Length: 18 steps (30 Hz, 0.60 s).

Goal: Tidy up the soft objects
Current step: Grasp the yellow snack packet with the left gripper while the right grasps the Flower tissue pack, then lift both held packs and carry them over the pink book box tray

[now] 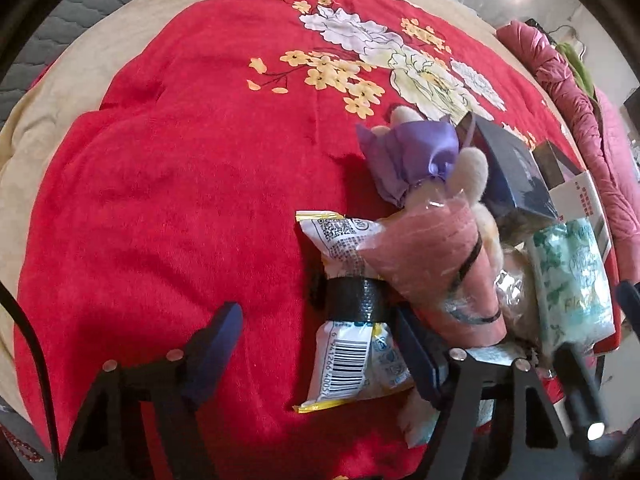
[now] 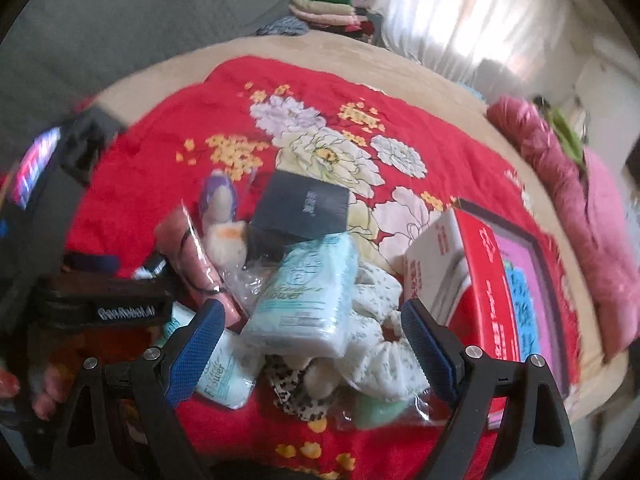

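Observation:
In the left wrist view my left gripper [image 1: 320,348] stands open on either side of a white and yellow snack packet [image 1: 348,344] with a black band. Its right finger is beside the packet and its left finger is well clear of it. Against the packet lie a pink roll in clear wrap [image 1: 440,268], a cream plush toy with a purple bow [image 1: 416,152] and a tissue pack [image 1: 572,276]. My right gripper [image 2: 316,344] hangs open over the pile, above a pale blue tissue pack [image 2: 304,292] and a white flowered scrunchie [image 2: 380,344]. Nothing is between its pads.
Everything lies on a red flowered blanket [image 1: 180,160]. A dark box [image 2: 304,208], a white carton [image 2: 432,264] and a red box [image 2: 492,280] crowd the right. A pink quilted jacket [image 2: 580,200] lines the far right edge. Folded clothes [image 2: 324,8] are stacked behind.

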{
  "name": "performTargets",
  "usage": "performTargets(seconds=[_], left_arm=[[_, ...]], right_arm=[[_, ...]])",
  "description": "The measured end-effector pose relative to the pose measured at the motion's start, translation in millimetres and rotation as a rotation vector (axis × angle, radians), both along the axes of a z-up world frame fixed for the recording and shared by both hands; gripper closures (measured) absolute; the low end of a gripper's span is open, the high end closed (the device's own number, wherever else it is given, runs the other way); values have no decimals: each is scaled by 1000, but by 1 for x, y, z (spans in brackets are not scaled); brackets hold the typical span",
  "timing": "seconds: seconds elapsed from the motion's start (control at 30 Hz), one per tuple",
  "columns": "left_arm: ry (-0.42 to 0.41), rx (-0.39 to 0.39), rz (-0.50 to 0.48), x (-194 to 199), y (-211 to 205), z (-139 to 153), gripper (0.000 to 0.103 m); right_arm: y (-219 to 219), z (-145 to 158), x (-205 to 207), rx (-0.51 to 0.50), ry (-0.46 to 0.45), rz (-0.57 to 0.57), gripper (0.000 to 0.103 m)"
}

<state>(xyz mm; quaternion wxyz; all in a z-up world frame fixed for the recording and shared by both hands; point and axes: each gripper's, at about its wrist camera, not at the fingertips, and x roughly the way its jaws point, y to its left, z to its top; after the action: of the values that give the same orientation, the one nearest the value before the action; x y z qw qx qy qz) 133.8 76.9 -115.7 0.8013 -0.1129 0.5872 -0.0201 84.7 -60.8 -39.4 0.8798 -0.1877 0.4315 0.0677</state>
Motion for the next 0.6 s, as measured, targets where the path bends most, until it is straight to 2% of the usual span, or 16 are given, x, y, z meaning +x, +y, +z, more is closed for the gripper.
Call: performTargets(seconds=[0.07,0.1,0.13,0.17,0.2,0.23,0.3,0.6], left_arm=[[-2,-6,-6,1,2,-1,31],[-4,-12,-8,1,2,-2,33],[-4,-14,-10,3,1,-2,34],[-8,-19,-13,3,2,-2,40],[-11,-28,-14,3,2,-2,48],[-14,-54,-18,3,2,-1,53],[-13,-99,-27,3,2,-1,66],[-32,-107,-18,-6,10,8,68]], right_arm=[[5,-7,1,-47,-11,7,13],[7,-10,2,-75,-23,4,17],[7,-13,3,-90,-37,1,26],[5,-14,5,-75,-36,1,32],[2,-14,7,-41,-22,-1,43],[-1,-13,9,-18,-13,-4,48],[-8,-10,11,14,-13,-16,51],[-48,20,11,324,3,-79,53]])
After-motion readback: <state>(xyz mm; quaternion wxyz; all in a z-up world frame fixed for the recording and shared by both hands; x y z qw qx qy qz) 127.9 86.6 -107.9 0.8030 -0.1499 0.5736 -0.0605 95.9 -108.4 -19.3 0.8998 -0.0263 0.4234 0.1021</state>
